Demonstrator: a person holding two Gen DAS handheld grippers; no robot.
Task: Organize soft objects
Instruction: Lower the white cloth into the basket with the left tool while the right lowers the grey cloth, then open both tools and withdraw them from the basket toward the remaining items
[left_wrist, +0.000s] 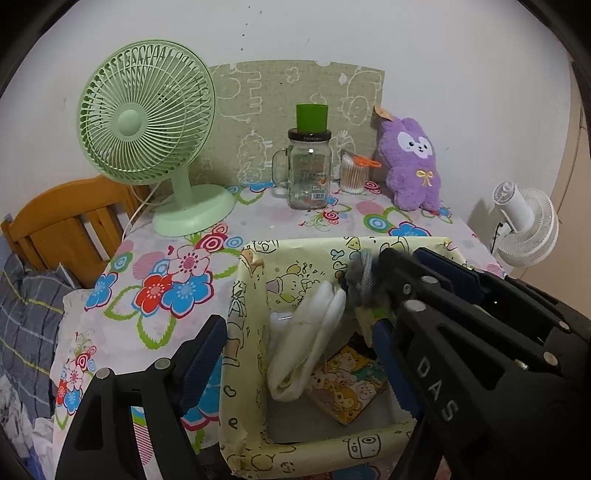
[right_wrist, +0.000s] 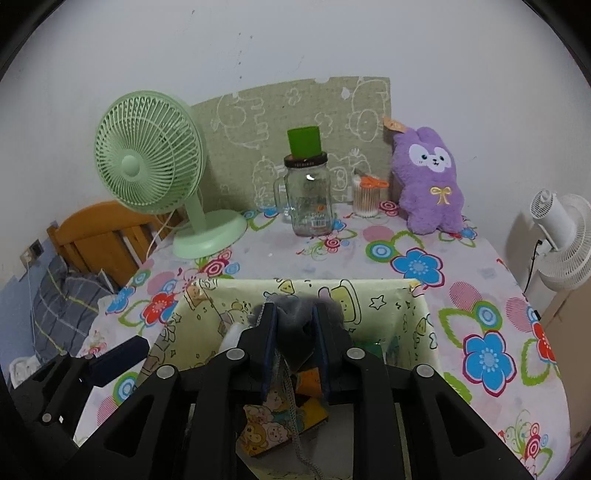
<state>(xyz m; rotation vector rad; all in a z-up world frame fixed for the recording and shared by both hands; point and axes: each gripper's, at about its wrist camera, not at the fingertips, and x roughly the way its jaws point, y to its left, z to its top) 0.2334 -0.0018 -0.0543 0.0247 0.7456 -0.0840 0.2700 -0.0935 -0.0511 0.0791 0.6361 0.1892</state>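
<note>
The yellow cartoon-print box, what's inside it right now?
Inside the yellow box hangs a grey-and-white sock, held over it by the right gripper, with a cartoon-animal pouch on the bottom. The gripper hides the right part of the floor.

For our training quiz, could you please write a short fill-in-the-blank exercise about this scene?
1. The right tool is shut on a ____ fuzzy cloth above the yellow cartoon box.
2. The plush toy by the wall is ____ in colour.
3. A green cup stands on top of the glass ____.
4. The left tool is ____ and holds nothing.

Missing words: grey; purple; jar; open
</note>
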